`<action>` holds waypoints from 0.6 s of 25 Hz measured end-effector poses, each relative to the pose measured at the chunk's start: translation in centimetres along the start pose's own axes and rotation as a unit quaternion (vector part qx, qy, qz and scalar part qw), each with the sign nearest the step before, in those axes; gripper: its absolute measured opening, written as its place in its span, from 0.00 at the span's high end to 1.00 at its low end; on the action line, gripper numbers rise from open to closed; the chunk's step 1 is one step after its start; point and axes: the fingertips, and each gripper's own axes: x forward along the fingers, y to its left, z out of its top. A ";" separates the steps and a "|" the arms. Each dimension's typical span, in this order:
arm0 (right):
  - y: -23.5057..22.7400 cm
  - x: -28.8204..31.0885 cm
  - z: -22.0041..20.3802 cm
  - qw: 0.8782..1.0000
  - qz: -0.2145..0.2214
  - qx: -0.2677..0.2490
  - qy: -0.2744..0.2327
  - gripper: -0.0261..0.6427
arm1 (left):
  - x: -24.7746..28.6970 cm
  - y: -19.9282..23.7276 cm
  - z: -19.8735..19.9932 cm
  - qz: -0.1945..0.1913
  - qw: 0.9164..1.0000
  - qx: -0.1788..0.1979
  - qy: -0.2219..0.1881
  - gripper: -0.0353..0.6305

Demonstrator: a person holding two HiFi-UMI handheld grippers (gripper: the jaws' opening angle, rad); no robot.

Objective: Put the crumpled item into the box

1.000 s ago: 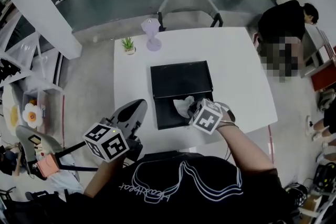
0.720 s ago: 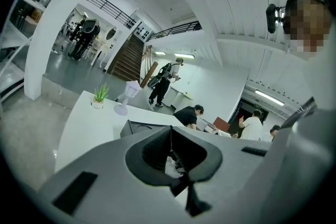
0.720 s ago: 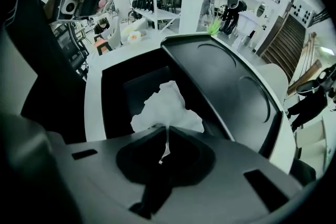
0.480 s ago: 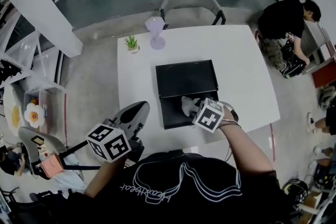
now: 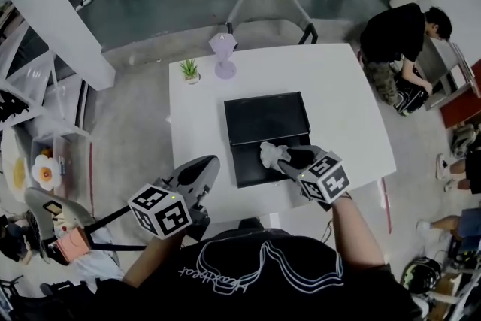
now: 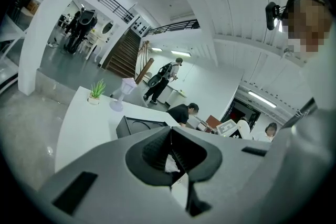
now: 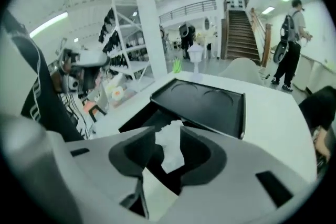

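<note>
A black box [image 5: 250,166] lies open on the white table [image 5: 342,105], its lid [image 5: 267,116] folded flat behind it. The crumpled white item [image 5: 271,155] sits at the box's right side, just in front of my right gripper [image 5: 286,159]. In the right gripper view the crumpled item [image 7: 170,147] stands between the jaws of the right gripper [image 7: 168,132], over the dark box [image 7: 140,121]. Those jaws are opening and stand apart from it. My left gripper [image 5: 201,169] hangs off the table's near left edge. The left gripper [image 6: 170,132] has its tips together and holds nothing.
A small potted plant [image 5: 189,70] and a pale purple stand [image 5: 223,56] sit at the table's far left. A grey chair [image 5: 270,2] stands behind the table. A person [image 5: 398,41] crouches by its right corner. Shelving [image 7: 123,55] stands to the left.
The right gripper has drawn back toward me and its jaws have spread. The crumpled item stays over the box's right side. The left gripper has hardly moved.
</note>
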 end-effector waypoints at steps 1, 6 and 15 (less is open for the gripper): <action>0.6 -0.9 0.9 0.999 0.006 0.023 -0.041 0.75 | -0.2 -0.3 0.0 -0.005 1.000 0.000 -0.001 0.94; 4.6 -5.7 4.6 0.971 0.054 0.101 -0.210 0.96 | -1.3 -2.3 0.1 -0.029 1.000 0.007 -0.006 0.94; 10.2 -10.4 7.5 0.926 0.104 0.133 -0.337 0.96 | -3.6 -5.2 -0.1 -0.070 0.998 -0.006 -0.005 0.94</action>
